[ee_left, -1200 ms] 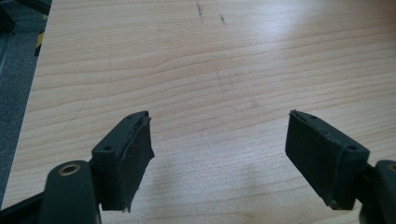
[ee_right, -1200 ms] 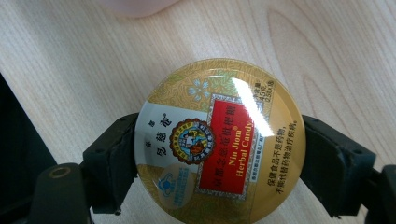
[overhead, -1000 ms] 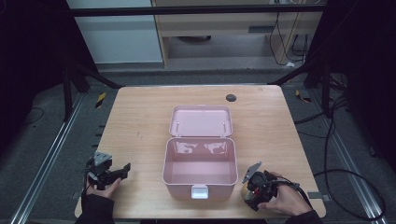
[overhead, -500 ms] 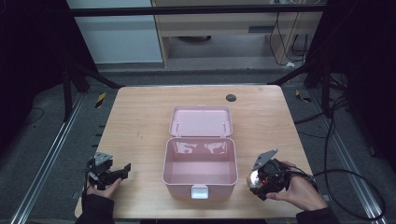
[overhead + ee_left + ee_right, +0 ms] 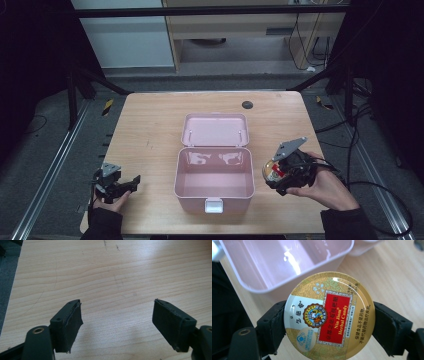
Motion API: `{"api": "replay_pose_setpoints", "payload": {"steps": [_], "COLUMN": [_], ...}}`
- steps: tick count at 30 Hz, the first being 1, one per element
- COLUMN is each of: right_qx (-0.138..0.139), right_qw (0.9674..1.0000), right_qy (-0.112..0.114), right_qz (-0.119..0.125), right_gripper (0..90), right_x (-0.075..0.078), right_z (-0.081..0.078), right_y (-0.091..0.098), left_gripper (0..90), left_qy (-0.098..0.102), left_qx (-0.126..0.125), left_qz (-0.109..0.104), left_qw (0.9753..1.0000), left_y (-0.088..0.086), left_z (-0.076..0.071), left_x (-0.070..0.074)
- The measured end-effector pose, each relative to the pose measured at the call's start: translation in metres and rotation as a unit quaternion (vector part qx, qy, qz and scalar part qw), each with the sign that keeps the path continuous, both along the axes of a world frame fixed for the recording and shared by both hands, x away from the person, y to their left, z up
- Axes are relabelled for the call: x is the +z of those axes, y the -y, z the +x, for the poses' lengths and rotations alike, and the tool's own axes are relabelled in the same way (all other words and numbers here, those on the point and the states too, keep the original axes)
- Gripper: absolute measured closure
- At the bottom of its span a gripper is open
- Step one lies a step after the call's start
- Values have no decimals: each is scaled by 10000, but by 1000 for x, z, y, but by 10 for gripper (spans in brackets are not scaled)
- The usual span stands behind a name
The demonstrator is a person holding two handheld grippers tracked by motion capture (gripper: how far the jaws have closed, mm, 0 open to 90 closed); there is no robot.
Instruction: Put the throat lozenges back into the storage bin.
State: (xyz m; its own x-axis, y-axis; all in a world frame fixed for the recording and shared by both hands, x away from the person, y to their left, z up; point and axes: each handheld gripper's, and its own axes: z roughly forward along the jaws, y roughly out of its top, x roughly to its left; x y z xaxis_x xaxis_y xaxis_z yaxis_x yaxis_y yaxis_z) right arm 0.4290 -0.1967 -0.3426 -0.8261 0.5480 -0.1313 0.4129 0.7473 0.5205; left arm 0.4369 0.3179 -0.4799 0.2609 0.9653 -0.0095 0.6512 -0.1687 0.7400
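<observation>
At the left of the high view, the left tongs (image 5: 131, 183) are held by the left hand (image 5: 111, 200) low over the near left corner of the wooden desk (image 5: 150, 125). They are seen wide open in the left gripper view, where the left tongs (image 5: 117, 322) have both black pads (image 5: 73, 321) well apart with nothing but bare desk (image 5: 112, 272) between them. A few faint scratches are visible on the wood there.

In the middle of the desk an open pink box (image 5: 214, 172) is placed, its lid (image 5: 215, 129) folded back flat on the far side and a white latch (image 5: 213, 205) shown on the near wall. The inside of the box appears empty and glossy. A small dark round spot (image 5: 247, 104) is set into the desk beyond the lid.

To the right, the right tongs (image 5: 274, 175) are held by the right hand (image 5: 325, 187) just beside the right wall of the box, with a grey plate (image 5: 290, 148) on top and a cable trailing off to the right. A round gold tin (image 5: 273, 171) is gripped in them. In the right gripper view the tin (image 5: 329, 315) is clamped at its rim between the two pads (image 5: 388, 327) of the right tongs (image 5: 329, 326), lid face toward the camera, with a red label reading "Nin Jiom Herbal Candy". The box (image 5: 274, 267) is seen just past the tin; whether the tin is above the rim or beside it cannot be told.
</observation>
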Motion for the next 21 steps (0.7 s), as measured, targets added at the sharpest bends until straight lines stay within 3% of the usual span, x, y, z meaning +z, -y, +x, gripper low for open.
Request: {"api": "replay_pose_setpoints", "payload": {"steps": [10,21], "right_qx": [321,720], "right_qw": [9994,9973], "right_qy": [144,162], "right_qz": [50,1], "right_gripper": [205,205], "right_x": [27,40], "right_z": [11,23], "right_y": [-26,-62], "left_gripper": [235,239], "left_qy": [-1,10], "left_qx": [-12,-22], "left_qz": [-5,-16], "left_qw": [10000,10000], "left_y": [0,0], "left_z": [0,0], "left_x": [0,1]}}
